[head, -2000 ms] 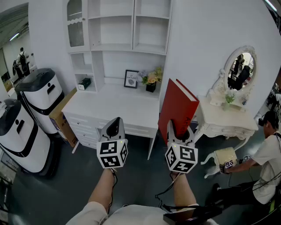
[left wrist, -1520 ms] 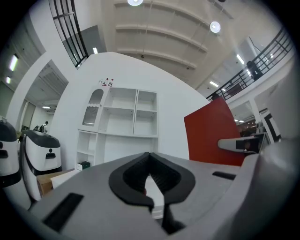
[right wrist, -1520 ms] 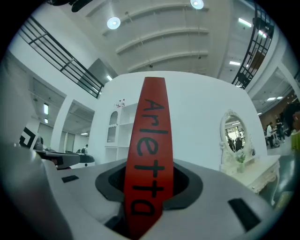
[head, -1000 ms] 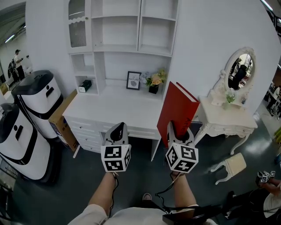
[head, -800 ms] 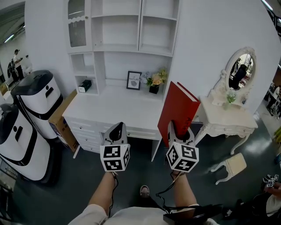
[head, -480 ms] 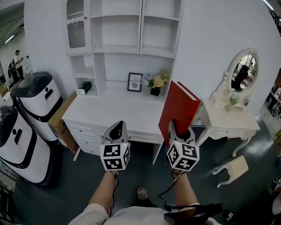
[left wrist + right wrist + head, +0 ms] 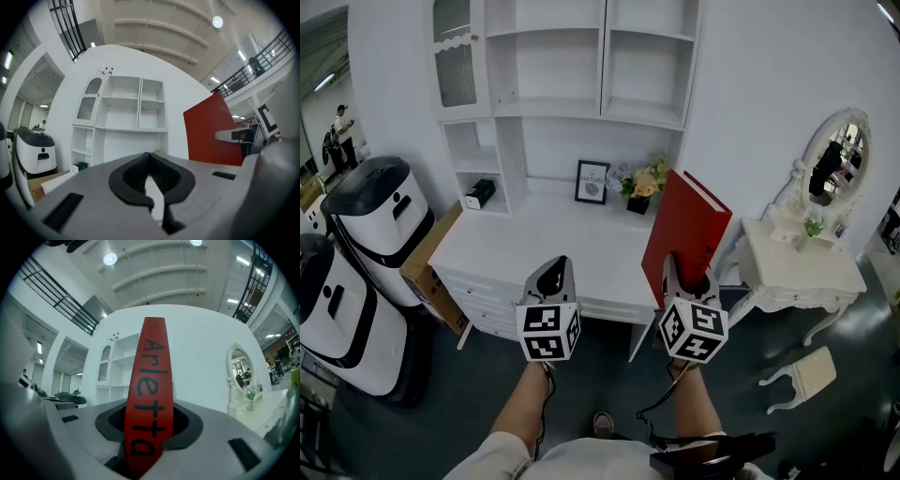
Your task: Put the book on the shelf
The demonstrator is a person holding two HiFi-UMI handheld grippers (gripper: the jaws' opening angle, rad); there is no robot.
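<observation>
head view: the tall red hardcover book (image 7: 686,230) stays upright in the right gripper (image 7: 687,274), nearer the white wooden shelf unit (image 7: 600,94) than a second ago. left gripper view: the left gripper (image 7: 150,174) has its jaws together, empty. right gripper view: the jaws pinch the book's spine.

Bright, even indoor light; wide-angle pictures.
Round ceiling lamps (image 7: 110,258) glare high above the shelf unit (image 7: 591,61); soft shadow under the desk (image 7: 553,246) below it. Straight lines bow toward every edge, corners black; head view sharp, nearest foreground in both gripper views blurred.
</observation>
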